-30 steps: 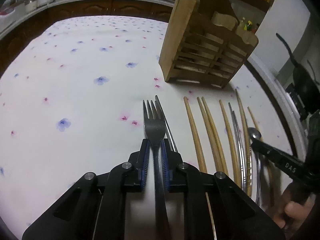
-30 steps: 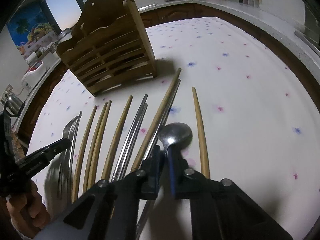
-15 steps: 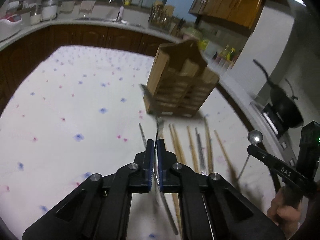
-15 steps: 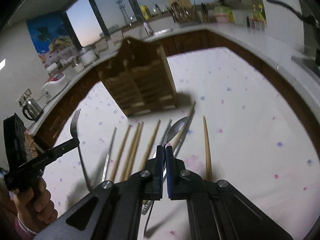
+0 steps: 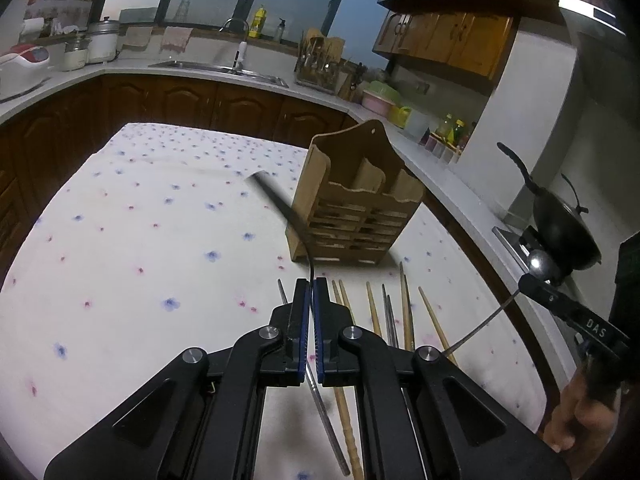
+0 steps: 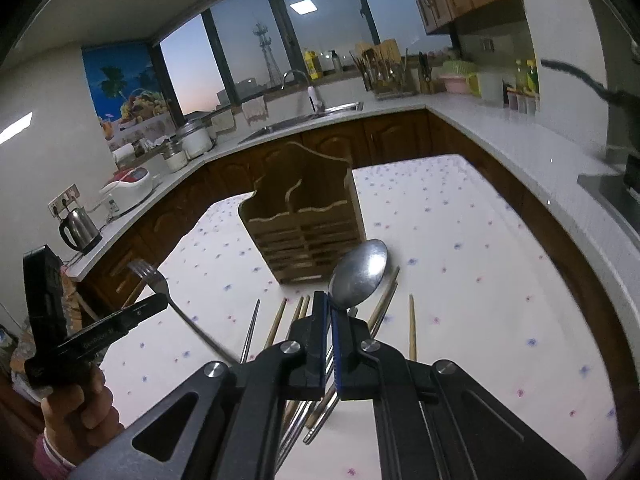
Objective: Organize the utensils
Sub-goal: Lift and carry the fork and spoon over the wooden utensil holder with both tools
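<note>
While held clear of the flowered tablecloth (image 5: 140,248), the fork (image 6: 149,276) is clamped by its handle in the left gripper (image 5: 311,292), jaws nearly closed on it. The spoon (image 6: 359,273) is pinched likewise in the right gripper (image 6: 329,308). Chopsticks (image 5: 406,312) lie on the cloth below, just before the upright wooden utensil holder (image 5: 356,208).

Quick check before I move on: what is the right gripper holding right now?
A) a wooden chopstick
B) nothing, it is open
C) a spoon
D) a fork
C: the right gripper is shut on the handle of the spoon, whose bowl stands up in front of the wooden holder; the fork is in the left gripper.
</note>
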Demonstrator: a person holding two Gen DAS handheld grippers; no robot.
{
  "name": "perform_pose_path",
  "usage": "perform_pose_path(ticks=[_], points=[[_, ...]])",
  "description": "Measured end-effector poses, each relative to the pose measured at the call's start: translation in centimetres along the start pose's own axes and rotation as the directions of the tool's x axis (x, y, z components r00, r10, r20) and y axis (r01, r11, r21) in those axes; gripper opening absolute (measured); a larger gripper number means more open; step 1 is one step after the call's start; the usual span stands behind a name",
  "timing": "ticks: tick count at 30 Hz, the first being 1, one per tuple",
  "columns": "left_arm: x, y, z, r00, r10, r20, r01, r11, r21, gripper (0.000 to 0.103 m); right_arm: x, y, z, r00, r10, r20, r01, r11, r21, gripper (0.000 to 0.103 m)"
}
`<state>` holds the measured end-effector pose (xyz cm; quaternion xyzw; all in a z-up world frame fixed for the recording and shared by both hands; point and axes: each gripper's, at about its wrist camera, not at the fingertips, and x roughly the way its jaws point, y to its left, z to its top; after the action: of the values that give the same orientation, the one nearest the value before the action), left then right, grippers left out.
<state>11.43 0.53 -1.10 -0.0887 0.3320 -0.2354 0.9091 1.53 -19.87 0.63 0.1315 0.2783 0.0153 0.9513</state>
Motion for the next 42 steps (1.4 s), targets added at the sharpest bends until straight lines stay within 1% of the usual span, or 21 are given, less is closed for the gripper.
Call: perform_pose_path(ticks=[5, 10, 16, 20, 26, 30, 34, 37, 39, 40, 42], points=[[-0.1, -0.5, 1.1, 0.999, 0.004, 0.032, -0.005, 1.000, 0.020, 0.002, 0.2, -0.2, 1.0, 1.000, -0.003, 0.014, 0.003, 1.000, -0.005, 0.002], [0.0, -0.8, 2.5, 0.998, -0.004, 0.057, 0.003, 1.000, 0.021, 0.001, 0.3, -0.5, 2.3, 0.999, -0.005, 0.033, 0.006, 1.000, -0.007, 0.002], [0.4, -1.1, 4.7, 0.996, -0.022, 0.089, 0.020, 0.999, 0.025, 0.001, 0.8, -0.6, 4.5, 0.998, -0.011, 0.064, 0.012, 1.000, -0.015, 0.002], [0.9, -1.5, 6.9, 0.992, -0.035, 0.120, 0.032, 0.999, 0.031, 0.001, 1.0, -0.8, 6.2, 0.996, -0.013, 0.090, 0.014, 1.000, -0.015, 0.002], [1.6, -2.8, 11.2, 0.980, -0.059, 0.192, 0.050, 0.997, 0.053, 0.000, 1.7, -0.7, 9.7, 0.991, -0.011, 0.134, 0.015, 1.000, -0.025, 0.002], [2.2, -2.2, 12.9, 0.976, -0.052, 0.211, 0.043, 0.998, 0.048, 0.000, 2.6, -0.5, 11.6, 0.989, -0.001, 0.150, 0.007, 0.999, -0.040, 0.002], [3.3, -0.5, 12.2, 0.985, -0.032, 0.169, 0.027, 0.999, 0.034, 0.000, 2.9, -0.7, 12.0, 0.987, 0.010, 0.159, -0.002, 0.999, -0.048, 0.002], [4.7, 0.3, 10.3, 0.995, -0.054, 0.088, 0.049, 0.997, 0.063, 0.000, 3.1, -1.5, 11.4, 0.989, 0.008, 0.151, -0.004, 1.000, -0.029, 0.002], [5.6, 0.0, 9.0, 0.997, -0.056, 0.044, 0.051, 0.993, 0.102, 0.007, 3.1, -2.2, 11.1, 0.989, 0.001, 0.146, 0.001, 1.000, -0.012, 0.002], [6.6, -0.4, 8.0, 0.998, -0.070, 0.001, 0.070, 0.989, 0.129, 0.010, 3.0, -2.5, 10.9, 0.990, -0.005, 0.143, 0.006, 1.000, -0.005, 0.002], [8.0, -1.4, 6.8, 0.995, -0.076, -0.067, 0.086, 0.982, 0.170, 0.019, 2.9, -3.1, 10.5, 0.990, -0.016, 0.140, 0.015, 1.000, 0.009, 0.002]])
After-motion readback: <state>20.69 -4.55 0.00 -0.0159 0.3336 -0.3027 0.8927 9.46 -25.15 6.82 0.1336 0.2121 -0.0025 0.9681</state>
